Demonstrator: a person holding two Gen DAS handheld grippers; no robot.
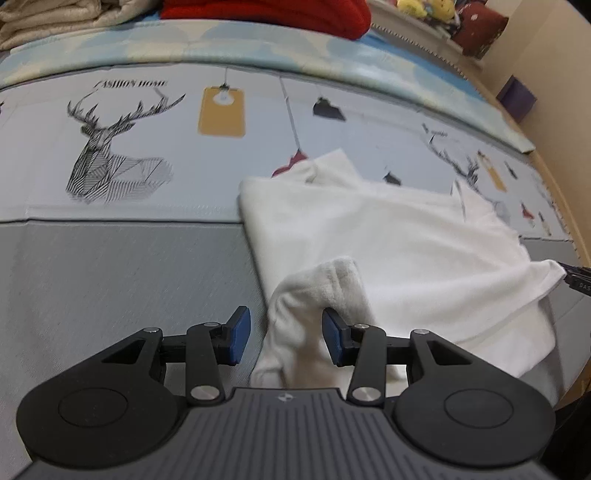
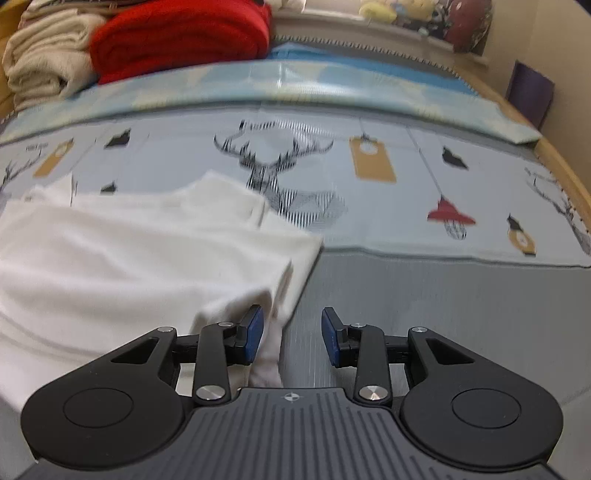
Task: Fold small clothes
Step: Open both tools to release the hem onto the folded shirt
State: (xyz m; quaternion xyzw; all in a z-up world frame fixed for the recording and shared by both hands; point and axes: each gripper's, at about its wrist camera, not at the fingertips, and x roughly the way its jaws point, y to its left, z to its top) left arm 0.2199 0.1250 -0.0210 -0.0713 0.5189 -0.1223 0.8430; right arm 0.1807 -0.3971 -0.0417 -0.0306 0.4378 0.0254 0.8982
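White soft knit garment (image 1: pixel 388 236) lies flat on a grey ribbed mat printed with deer heads (image 1: pixel 122 288), right of centre in the left wrist view.
Left gripper (image 1: pixel 287 338): blue pads apart, a bunched fuzzy fold between them, not pinched. Right gripper (image 2: pixel 291 336): jaws apart, the cloth's corner beside its left pad. Red fleece blanket (image 2: pixel 181 37) sits upper left.

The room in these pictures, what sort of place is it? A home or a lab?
Most likely a home, probably a bedroom. The work surface looks like a bed with a deer-print cover, folded blankets are stacked at its far end, and stuffed toys sit on a ledge behind. A white garment lies on it.
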